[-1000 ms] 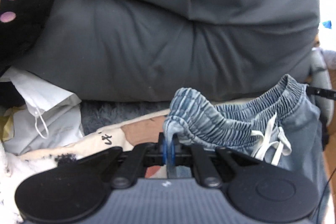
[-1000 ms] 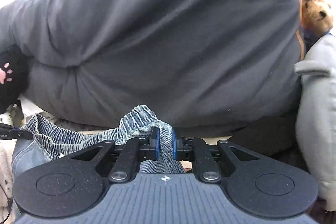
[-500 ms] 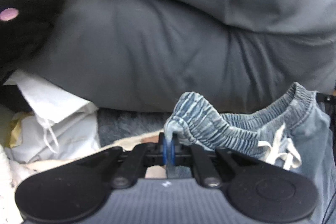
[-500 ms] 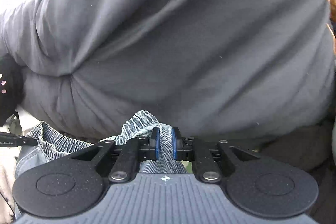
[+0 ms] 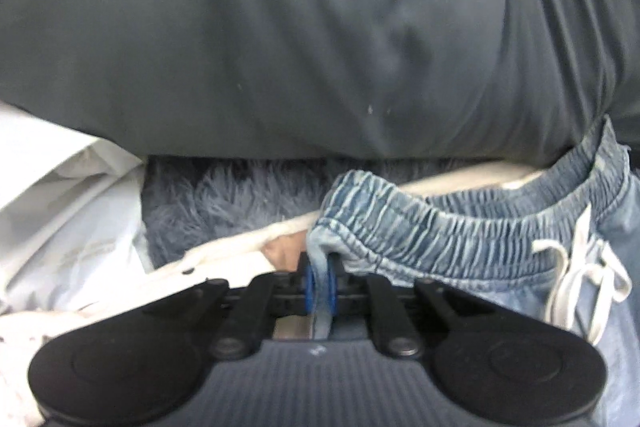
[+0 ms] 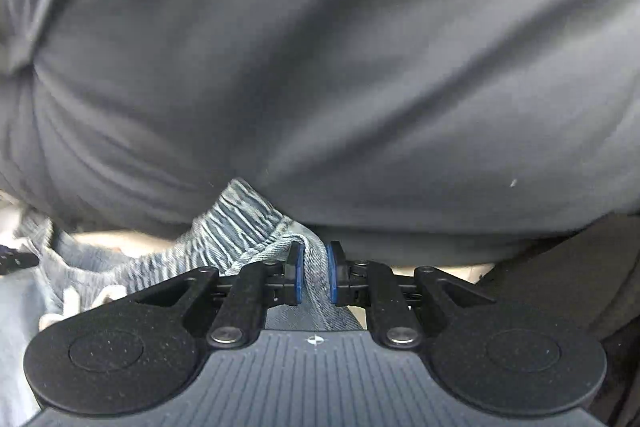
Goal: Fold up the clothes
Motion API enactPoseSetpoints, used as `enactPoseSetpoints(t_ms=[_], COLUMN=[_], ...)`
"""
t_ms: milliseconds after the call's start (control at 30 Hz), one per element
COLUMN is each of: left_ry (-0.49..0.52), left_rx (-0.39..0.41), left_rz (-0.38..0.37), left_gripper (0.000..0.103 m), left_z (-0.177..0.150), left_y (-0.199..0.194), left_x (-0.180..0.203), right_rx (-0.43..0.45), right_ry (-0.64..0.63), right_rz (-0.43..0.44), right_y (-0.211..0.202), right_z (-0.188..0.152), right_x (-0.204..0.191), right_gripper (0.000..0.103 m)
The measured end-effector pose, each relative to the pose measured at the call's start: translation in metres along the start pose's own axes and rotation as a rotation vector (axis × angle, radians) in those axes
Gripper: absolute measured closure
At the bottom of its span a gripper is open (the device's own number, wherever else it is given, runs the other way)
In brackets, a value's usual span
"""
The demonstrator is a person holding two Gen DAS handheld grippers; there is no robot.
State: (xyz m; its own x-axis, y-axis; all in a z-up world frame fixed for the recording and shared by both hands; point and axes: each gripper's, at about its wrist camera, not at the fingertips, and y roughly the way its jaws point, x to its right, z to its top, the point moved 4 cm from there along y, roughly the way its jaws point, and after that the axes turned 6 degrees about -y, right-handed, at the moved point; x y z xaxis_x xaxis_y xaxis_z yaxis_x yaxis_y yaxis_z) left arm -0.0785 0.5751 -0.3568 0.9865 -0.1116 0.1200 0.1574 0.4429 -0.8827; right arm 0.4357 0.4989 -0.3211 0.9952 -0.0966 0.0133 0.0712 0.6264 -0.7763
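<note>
Denim shorts [image 5: 460, 239] waistband stretched sideways, pinched by left hand-held gripper [image 5: 319, 285], right hand-held gripper [image 6: 313, 277].

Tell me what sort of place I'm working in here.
Probably a bedroom, on or beside a bed: a big dark grey padded duvet fills the view, with a fluffy grey-blue blanket beneath it. Both grippers hold blue denim drawstring shorts by the waistband.

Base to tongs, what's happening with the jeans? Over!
Left tongs shut on denim shorts, at the elastic waistband. Right tongs shut on its other end. Big grey duvet bulging close ahead.
</note>
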Motion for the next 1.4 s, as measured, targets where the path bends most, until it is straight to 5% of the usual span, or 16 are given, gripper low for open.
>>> enactPoseSetpoints(t_ms=[167,400,567,667,900,1200,1400], left_ry=[-0.010,-0.054,-0.047,-0.038,0.025,-0.013,0.016], left_rx=[-0.033,-0.007,0.030,0.040,-0.077,-0.105,-0.066], left_rz=[-0.005,-0.025,-0.064,-0.088,-0.153,-0.135,-0.118], left_gripper=[0.085,0.085,0.085,0.085,0.083,0.085,0.087], left_z=[0.002,0.005,0.007,0.007,-0.015,-0.016,-0.017], left_y=[-0.003,-0.035,-0.055,-0.063,-0.032,0.019,0.002], left_x=[-0.004,-0.001,0.012,0.021,0.046,0.050,0.058], right_rx=[-0.054,0.006,0.071,0.052,-0.047,-0.080,-0.043], right_ry=[-0.046,-0.056,-0.031,-0.076,-0.202,-0.051,-0.006], right_rz=[-0.063,-0.117,-0.045,0.007,0.012,0.027,0.042], right_y=[0.020,-0.033,-0.061,-0.050,-0.015,0.037,0.029], right_z=[-0.010,-0.008,-0.005,-0.005,-0.033,-0.047,-0.044], right_x=[0.000,-0.013,-0.039,-0.079,-0.129,-0.099,-0.098], right_gripper=[0.087,0.072,0.070,0.069,0.069,0.070,0.069])
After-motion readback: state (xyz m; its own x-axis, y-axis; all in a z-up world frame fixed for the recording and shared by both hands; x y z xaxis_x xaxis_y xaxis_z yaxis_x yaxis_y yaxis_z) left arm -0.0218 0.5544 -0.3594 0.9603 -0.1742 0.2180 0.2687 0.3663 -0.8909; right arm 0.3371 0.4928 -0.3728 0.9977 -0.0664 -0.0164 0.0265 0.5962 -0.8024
